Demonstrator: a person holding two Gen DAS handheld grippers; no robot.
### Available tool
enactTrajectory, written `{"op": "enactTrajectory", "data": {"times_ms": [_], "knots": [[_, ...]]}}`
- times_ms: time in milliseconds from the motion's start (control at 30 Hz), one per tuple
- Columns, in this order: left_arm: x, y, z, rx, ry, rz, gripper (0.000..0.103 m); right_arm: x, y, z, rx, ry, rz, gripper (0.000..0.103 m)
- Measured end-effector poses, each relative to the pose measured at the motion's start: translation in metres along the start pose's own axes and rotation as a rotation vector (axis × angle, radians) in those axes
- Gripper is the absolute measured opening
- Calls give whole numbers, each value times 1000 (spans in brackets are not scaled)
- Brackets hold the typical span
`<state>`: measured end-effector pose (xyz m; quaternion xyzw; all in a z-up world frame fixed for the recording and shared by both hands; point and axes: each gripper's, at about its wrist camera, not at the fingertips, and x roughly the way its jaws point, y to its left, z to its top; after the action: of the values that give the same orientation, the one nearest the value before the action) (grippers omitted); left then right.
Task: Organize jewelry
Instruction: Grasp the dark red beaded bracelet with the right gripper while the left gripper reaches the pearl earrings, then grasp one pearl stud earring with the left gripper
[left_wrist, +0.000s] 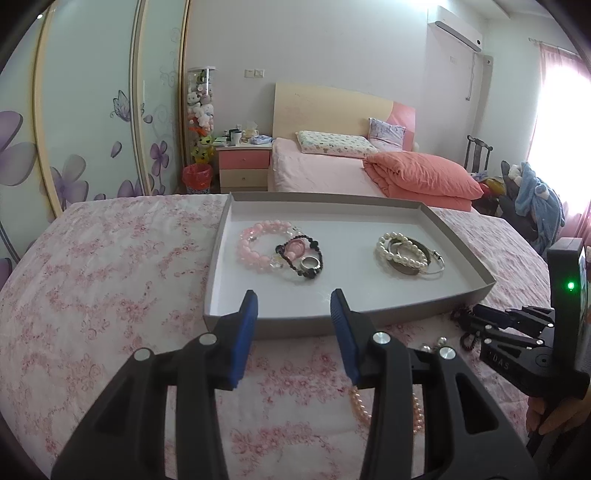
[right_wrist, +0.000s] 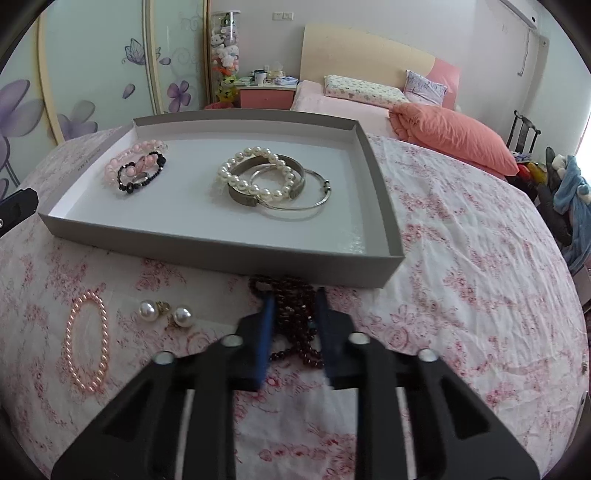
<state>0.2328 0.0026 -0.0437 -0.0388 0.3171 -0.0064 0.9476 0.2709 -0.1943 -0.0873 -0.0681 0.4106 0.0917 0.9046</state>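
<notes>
Floral bedspread (right_wrist: 461, 258) is carrying tray (right_wrist: 207, 243); two pearl earrings (right_wrist: 166, 313) lying beside right tongs (right_wrist: 293, 299) closing onto dark bead strand (right_wrist: 295, 314); left tongs (left_wrist: 293, 304) hovering half-open, empty.

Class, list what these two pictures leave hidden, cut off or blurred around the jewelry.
- Left wrist view: pink pearl bracelet partly hidden behind the left gripper.
- Left wrist view: pearl earrings mostly hidden by the same finger.
- Right wrist view: dark red beads partly covered by the right gripper, whose fingers are blurred.
</notes>
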Motion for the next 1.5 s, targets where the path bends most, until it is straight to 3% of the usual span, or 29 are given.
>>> {"op": "enactTrajectory", "data": {"times_ms": [433,700,967,1167,1400,1500], "knots": [[1,-37,-14,87,48,-79,45,-34,-20,-39,89,-7,28,11],[27,-80,-28,194,143,-162,45,-49,-27,-56,134,-7,59,10],[47,-100,-34,257,214,-179,44,-47,-34,-60,172,9,106,11],[59,-110,-33,278,241,-172,36,-47,-32,-60,171,8,103,11],[68,-111,-30,257,260,-157,16,-47,-32,-60,170,8,102,11],[69,-110,-28,246,259,-150,14,-47,-33,-60,171,9,101,11]]}}
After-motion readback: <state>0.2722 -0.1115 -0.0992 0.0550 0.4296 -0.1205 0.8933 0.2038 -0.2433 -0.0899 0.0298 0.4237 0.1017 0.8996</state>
